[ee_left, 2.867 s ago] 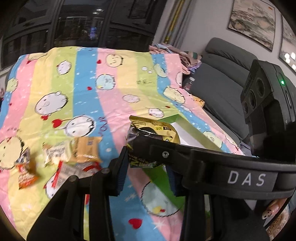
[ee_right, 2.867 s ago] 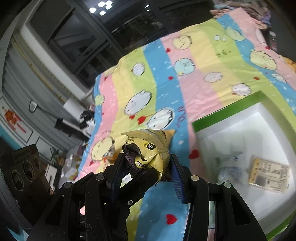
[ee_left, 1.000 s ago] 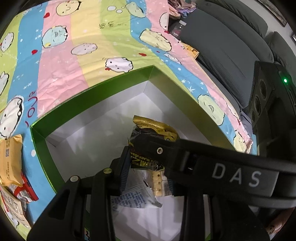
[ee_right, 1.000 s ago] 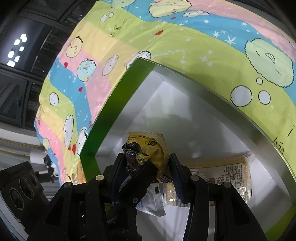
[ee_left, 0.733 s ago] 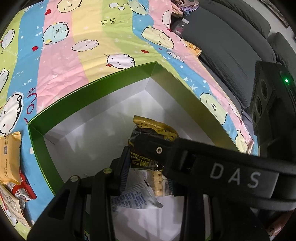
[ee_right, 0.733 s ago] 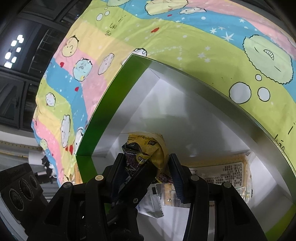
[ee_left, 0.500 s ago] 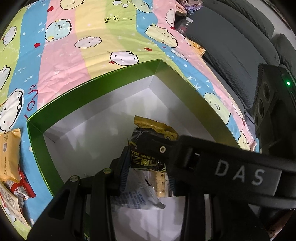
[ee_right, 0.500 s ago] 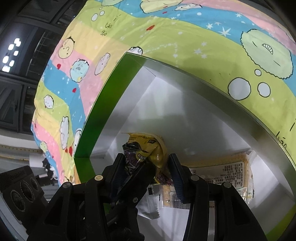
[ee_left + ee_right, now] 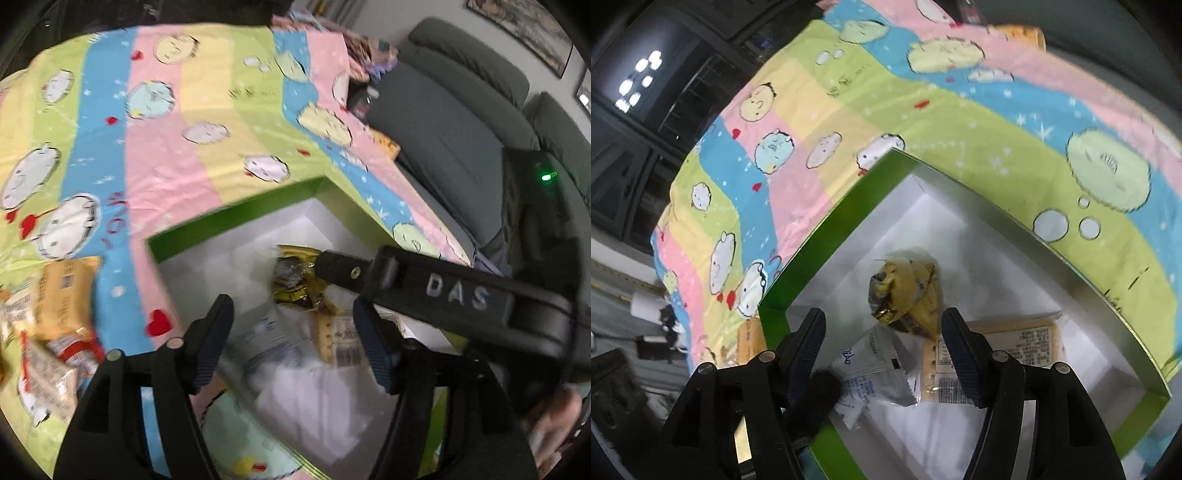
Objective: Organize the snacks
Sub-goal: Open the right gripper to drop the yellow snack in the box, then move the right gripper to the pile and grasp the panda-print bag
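A crumpled yellow-and-black snack packet [image 9: 295, 282] [image 9: 908, 295] lies loose on the white floor of the green-rimmed box [image 9: 236, 218] [image 9: 827, 236], on top of a white sachet [image 9: 875, 373] and a cracker pack [image 9: 1001, 350]. My left gripper [image 9: 293, 347] hovers over the box with its jaws opening, no pad touching the packet. My right gripper [image 9: 884, 350] hangs above the same spot, jaws also opening and holding nothing. In the left wrist view one of the right gripper's fingers [image 9: 443, 291] crosses from the right, its tip beside the packet.
Several more snack packs [image 9: 62, 295] lie on the striped cartoon blanket [image 9: 155, 122] left of the box. A grey sofa [image 9: 443, 122] runs along the right side. An orange packet [image 9: 1023, 33] sits at the blanket's far edge.
Both grippers were shut on the yellow packet; both have opened and let it go. It now rests in the box, and both grippers have lifted back from it.
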Demonstrator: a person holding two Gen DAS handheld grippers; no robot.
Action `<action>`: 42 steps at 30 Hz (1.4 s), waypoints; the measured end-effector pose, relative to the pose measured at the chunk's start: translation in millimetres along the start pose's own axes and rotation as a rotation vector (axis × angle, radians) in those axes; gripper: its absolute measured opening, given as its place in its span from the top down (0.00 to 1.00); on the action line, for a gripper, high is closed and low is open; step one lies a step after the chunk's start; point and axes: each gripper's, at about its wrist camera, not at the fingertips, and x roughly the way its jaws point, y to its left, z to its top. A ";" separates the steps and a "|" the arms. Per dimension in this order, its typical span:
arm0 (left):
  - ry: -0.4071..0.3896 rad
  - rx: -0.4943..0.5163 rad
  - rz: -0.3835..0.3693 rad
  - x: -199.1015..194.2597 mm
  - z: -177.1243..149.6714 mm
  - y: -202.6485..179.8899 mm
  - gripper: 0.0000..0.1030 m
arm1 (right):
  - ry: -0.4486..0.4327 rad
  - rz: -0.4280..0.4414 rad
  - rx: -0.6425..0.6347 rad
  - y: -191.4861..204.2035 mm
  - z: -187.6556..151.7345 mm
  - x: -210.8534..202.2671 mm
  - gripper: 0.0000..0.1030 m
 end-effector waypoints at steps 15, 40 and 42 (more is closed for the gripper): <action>-0.199 -0.257 0.231 -115.8 -87.7 120.4 0.08 | -0.105 -0.032 -0.258 64.0 -36.9 -10.0 0.18; -0.142 -0.608 0.282 -126.5 -103.2 317.4 0.34 | 0.335 0.379 -0.554 297.8 -140.0 133.6 0.23; -0.129 -0.610 0.268 -125.0 -103.0 318.2 0.42 | 0.396 0.370 -0.571 309.0 -149.9 153.8 0.23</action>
